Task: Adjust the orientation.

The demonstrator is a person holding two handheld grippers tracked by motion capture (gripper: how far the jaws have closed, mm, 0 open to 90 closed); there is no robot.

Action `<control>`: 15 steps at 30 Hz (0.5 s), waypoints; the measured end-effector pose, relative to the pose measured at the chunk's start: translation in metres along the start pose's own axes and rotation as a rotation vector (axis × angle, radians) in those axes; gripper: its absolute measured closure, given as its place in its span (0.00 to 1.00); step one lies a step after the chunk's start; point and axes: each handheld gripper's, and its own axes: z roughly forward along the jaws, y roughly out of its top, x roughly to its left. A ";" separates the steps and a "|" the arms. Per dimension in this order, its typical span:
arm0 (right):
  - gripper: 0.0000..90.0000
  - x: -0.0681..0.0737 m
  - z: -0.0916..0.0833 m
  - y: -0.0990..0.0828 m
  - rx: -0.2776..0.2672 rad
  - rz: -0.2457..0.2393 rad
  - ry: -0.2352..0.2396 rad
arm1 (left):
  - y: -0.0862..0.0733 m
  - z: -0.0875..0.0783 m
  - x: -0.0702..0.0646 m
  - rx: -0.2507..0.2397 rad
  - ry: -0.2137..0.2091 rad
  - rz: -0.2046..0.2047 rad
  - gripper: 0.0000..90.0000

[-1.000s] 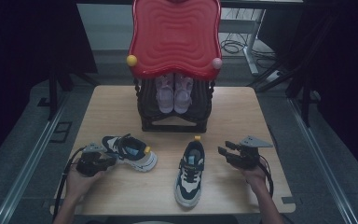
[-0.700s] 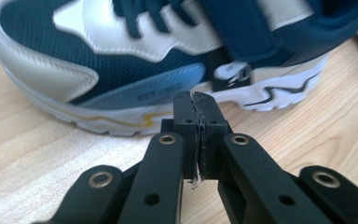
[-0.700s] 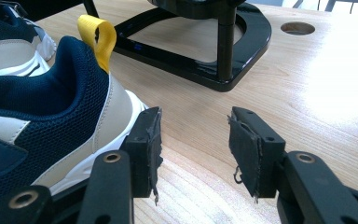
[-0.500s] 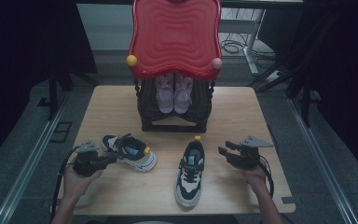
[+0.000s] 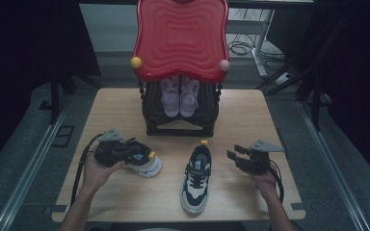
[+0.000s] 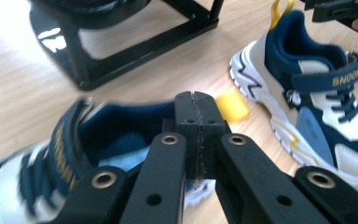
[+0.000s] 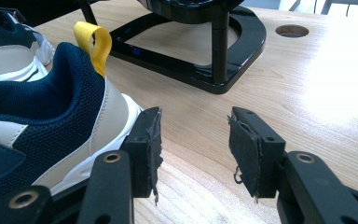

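On the left side of the wooden table (image 5: pixel 250 115), the person's left hand (image 5: pixel 92 169) carries the left gripper (image 5: pixel 127 153). Its jaws are pressed together on the heel collar of the left sneaker (image 5: pixel 144 163), a navy, cream and white shoe with a yellow heel loop. In the left gripper view the two black pads meet at the collar edge of that sneaker (image 6: pixel 51 158), and the shoe appears blurred. In the high view the sneaker lies at an angle under the gripper, toe toward the table centre; whether its sole touches the table cannot be told.

Just right of centre, the second sneaker (image 5: pixel 196 177) of the same pattern stands flat on the table, heel toward the rack and toe toward the person. It lies between the two grippers and touches neither. The left gripper view shows it (image 6: pixel 317 112) at the right, its strap bearing yellow lettering.

Behind both shoes, at the far middle of the table, stands a black shoe rack (image 5: pixel 180 126) with a red wavy panel (image 5: pixel 180 38) on top. A pair of pale purple shoes (image 5: pixel 179 96) rests inside it.

At the right, the right hand (image 5: pixel 264 179) holds the right gripper (image 5: pixel 237 159) level, pointed toward the second sneaker. Its jaws stand apart with nothing between them. In the right gripper view the left pad sits just beside the heel of that sneaker (image 7: pixel 42 126).
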 end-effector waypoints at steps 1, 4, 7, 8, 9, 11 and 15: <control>0.60 0.000 0.000 0.000 0.000 0.001 -0.001 | 0.004 0.004 0.000 0.005 -0.003 0.006 1.00; 0.60 -0.001 -0.001 0.000 -0.001 0.003 -0.002 | 0.016 0.016 -0.003 0.026 -0.011 0.021 1.00; 0.60 -0.002 -0.001 0.000 -0.003 0.005 -0.003 | 0.023 0.025 -0.005 0.050 -0.018 0.035 1.00; 0.60 -0.002 -0.001 0.000 -0.002 0.003 -0.004 | 0.030 0.033 -0.009 0.077 -0.025 0.055 1.00; 0.60 -0.002 -0.001 0.000 -0.003 0.002 -0.004 | 0.032 0.036 -0.011 0.090 -0.024 0.064 1.00; 0.60 -0.002 -0.001 0.000 -0.002 0.003 -0.004 | 0.036 0.043 -0.013 0.115 -0.018 0.081 1.00; 0.60 -0.002 -0.002 0.000 -0.004 0.003 -0.005 | 0.039 0.053 -0.010 0.151 -0.018 0.084 1.00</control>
